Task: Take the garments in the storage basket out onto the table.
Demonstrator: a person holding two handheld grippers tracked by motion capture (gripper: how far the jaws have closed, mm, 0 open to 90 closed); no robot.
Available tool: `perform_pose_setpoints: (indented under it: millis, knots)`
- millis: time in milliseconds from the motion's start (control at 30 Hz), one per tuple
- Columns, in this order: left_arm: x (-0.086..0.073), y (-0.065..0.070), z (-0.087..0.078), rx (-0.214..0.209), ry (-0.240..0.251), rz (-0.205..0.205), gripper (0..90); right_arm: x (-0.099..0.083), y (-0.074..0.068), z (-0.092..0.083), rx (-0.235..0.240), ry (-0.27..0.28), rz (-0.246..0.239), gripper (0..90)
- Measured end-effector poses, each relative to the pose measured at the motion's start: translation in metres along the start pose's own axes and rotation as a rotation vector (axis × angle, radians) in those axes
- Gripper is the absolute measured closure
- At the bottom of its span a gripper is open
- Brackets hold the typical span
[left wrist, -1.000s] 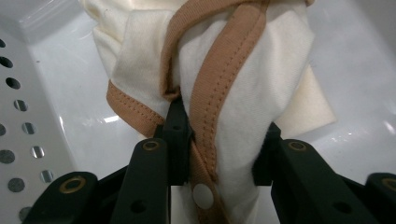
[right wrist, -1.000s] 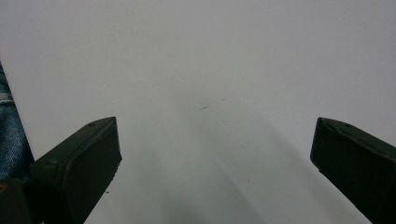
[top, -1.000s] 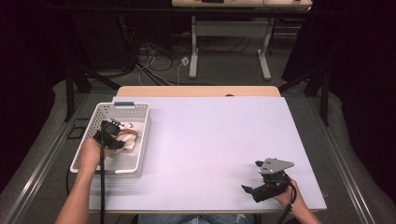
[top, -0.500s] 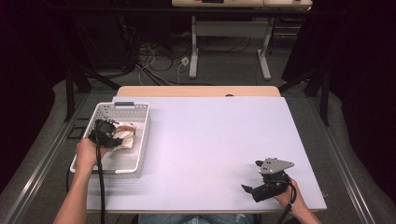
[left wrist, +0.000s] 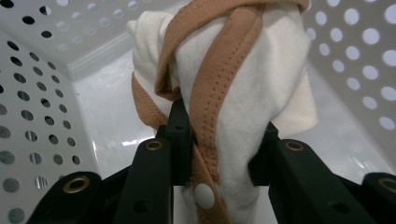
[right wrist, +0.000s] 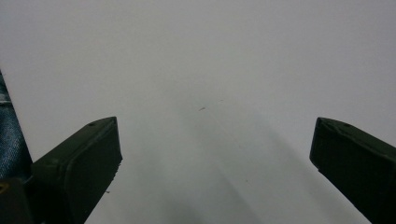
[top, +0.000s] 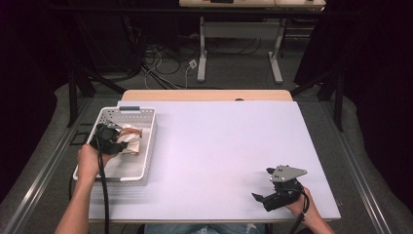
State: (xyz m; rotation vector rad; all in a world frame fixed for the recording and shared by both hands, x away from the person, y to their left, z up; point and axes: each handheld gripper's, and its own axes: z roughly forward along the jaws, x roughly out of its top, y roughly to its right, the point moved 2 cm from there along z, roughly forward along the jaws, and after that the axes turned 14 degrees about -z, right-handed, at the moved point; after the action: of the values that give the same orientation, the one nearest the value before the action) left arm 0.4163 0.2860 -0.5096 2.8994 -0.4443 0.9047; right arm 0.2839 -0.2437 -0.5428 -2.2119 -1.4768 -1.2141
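from the high view, your left claw (top: 113, 140) sits inside the white perforated basket (top: 146, 146) at the left edge of the worktop (top: 219, 146), clamped on a bunched white garment (top: 130, 144) with tan trim. your hand and the black body of the claw cover the spot where the jaws meet the cloth, and at this size you cannot make out what kind of garment it is. your right claw (top: 265, 185) rests on the worktop near the front right corner, well apart from the basket; its jaws look small and dark here, and the grey plate on top hides part of them.

in the left gripper view, your left claw (left wrist: 219, 154) has both black jaws pressed onto the white garment (left wrist: 252, 93), which bulges above them. a tan stitched band and one white snap button (left wrist: 204, 196) run down between the jaws. the cloth is cut off at the top edge and hides most of the basket (left wrist: 42, 93) floor behind it, so you cannot tell whether it touches the bottom.

in the right gripper view, your right claw (right wrist: 215, 158) stands wide apart with nothing between the jaws, just bare worktop (right wrist: 210, 70). a strip of blue denim (right wrist: 9, 135) is cut off at the left edge.
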Motion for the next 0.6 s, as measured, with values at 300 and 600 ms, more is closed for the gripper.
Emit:
perform_pose_setpoints:
  millis: [300,600]
  knots:
    - [0.002,0.003,-0.01,-0.005,0.061,0.006,69.2,0.0,0.001,0.001,0.0,0.005,0.002,1.9]
    - [0.004,0.007,-0.019,0.002,0.107,0.026,69.3,0.0,0.001,0.0,-0.002,0.003,-0.005,1.9]
